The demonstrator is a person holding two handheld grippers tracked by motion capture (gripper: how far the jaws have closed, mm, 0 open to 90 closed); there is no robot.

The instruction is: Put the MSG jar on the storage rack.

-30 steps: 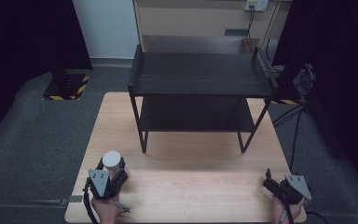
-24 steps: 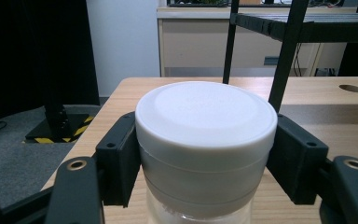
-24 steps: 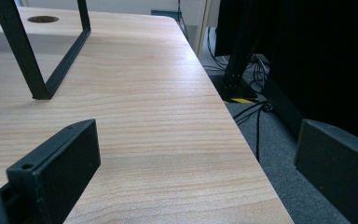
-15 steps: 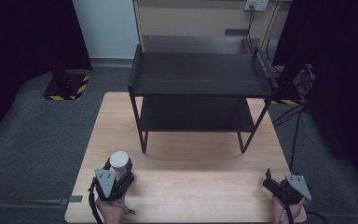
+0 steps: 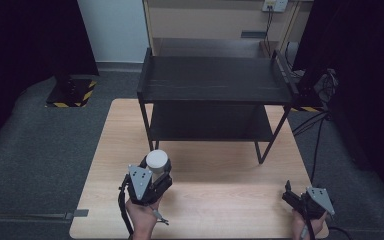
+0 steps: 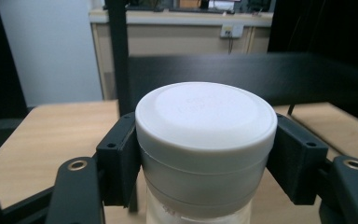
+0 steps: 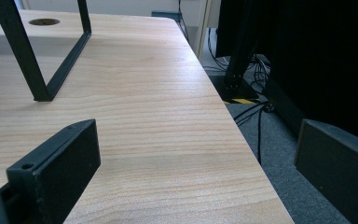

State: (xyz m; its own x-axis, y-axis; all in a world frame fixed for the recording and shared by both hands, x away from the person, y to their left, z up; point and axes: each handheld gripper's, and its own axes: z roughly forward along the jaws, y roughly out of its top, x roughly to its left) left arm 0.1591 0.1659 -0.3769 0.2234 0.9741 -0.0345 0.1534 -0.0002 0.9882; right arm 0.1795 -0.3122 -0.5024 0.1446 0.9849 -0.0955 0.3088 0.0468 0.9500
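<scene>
- The left gripper [image 5: 152, 172] has its jaws clamped on the white-capped jar [image 6: 206, 140], which sits upright between them, pads pressing just beneath the cap.
- The right gripper [image 7: 200, 172] has its jaws spread wide over bare table [image 7: 158, 140], nothing between them.

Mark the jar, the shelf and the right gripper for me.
jar [image 6: 206, 112]: left gripper view, middle of its white lid.
shelf [image 5: 215, 80]: high view, middle of its black top board.
right gripper [image 7: 196, 163]: right gripper view, midway between its two open black jaws.
</scene>
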